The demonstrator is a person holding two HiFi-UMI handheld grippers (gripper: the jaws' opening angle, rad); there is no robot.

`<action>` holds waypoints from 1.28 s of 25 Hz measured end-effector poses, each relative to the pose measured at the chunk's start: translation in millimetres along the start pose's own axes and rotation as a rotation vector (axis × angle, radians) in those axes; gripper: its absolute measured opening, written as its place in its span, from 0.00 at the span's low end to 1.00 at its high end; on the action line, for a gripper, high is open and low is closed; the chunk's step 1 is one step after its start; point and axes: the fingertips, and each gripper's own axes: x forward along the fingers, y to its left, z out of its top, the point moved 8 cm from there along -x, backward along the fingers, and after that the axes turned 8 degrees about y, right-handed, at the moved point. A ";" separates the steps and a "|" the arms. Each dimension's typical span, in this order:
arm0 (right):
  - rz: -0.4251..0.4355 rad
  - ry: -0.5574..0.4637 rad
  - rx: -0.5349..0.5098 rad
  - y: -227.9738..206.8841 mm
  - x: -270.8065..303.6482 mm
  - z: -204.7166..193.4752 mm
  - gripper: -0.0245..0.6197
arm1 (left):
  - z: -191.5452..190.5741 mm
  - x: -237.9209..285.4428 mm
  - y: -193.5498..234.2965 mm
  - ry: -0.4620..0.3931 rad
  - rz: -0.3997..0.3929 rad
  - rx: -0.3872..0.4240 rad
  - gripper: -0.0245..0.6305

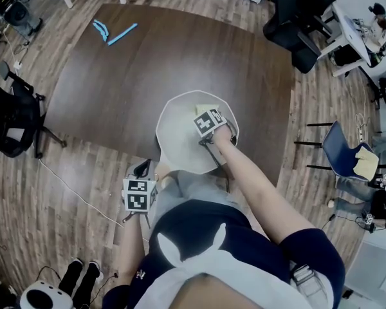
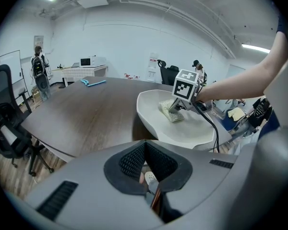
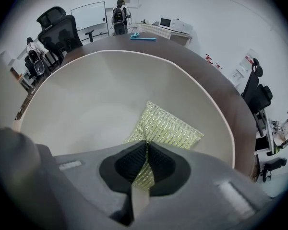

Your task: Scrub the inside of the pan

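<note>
Scene: seen from above, a person stands at the near edge of a dark wood bench (image 1: 148, 63) with a claw in each hand.
Pan (image 1: 175, 137): white, wide and shallow. It sits at the bench's near edge, directly in front of the person. Its inside is pale, and only the sponge lies in it.
Sponge (image 3: 165, 128): a yellow-green pad with a knobbly weave. It lies against the pan's inner surface, on the side away from the person.
Right claw (image 3: 146, 145): it points steeply down into the pan. Its pads are clamped on the near corner of the sponge, and a strip of the weave shows pinched between them. The bare forearm reaches over the pan's near rim.
Left claw (image 2: 144, 145): it is held low at the person's left, just beside the pan's near rim, and angled downward. Its pads are closed on a slim brownish handle (image 2: 152, 183) with a white end.
Handle: the claw's grey body hides where it joins the pan.
Blue tools (image 1: 116, 32): two slim light-blue pieces lie together at the far left of the bench, well apart from the pan.
Surroundings: black chairs (image 1: 13, 118) stand on a wood-plank floor (image 1: 26, 192) around the bench. A person with a backpack (image 2: 38, 68) stands far off by a white wall.
</note>
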 end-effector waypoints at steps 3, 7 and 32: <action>0.001 0.055 -0.040 0.2 1.4 -1.8 0.06 | 0.6 0.1 0.5 0.000 -0.002 -0.002 0.04; 0.000 0.112 -0.102 0.5 2.0 -4.6 0.06 | 1.3 -1.0 0.3 -0.001 0.001 -0.007 0.04; 0.204 0.411 -0.115 10.9 0.5 -40.2 0.06 | -2.6 0.7 2.5 -0.002 0.028 -0.019 0.04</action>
